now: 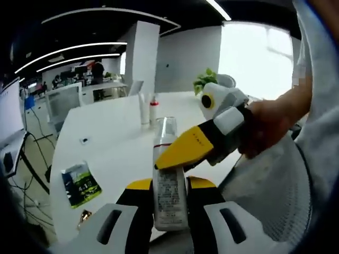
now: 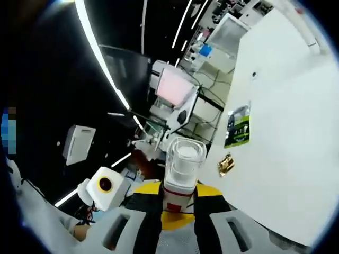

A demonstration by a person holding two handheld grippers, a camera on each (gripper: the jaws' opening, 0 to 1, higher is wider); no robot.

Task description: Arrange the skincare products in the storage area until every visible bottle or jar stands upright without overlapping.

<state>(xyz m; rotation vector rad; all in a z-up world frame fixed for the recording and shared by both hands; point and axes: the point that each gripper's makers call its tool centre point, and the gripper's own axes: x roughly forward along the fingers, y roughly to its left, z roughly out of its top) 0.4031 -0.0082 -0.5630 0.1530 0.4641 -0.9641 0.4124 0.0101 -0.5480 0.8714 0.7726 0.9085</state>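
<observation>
A clear bottle (image 1: 170, 206) with a printed label, a red band and a clear cap is held above the white table (image 1: 116, 137). My left gripper (image 1: 170, 183) is shut on its lower body. My right gripper (image 1: 165, 159) comes in from the right, held by a hand (image 1: 270, 127), its yellow jaw pressed against the bottle just under the red band. In the right gripper view the same bottle (image 2: 184, 159) rises cap-first between the jaws of my right gripper (image 2: 178, 188), which is shut on it. Two slim bottles, a white one (image 1: 144, 108) and a red-capped one (image 1: 154, 108), stand upright far back on the table.
A green packet (image 1: 80, 184) (image 2: 237, 126) and a small gold wrapper (image 1: 85, 216) (image 2: 226, 165) lie near the table's edge (image 2: 286, 106). A potted plant (image 1: 204, 80) stands at the back. Desks with monitors are at the left, and a white mesh chair (image 1: 275, 196) is at the right.
</observation>
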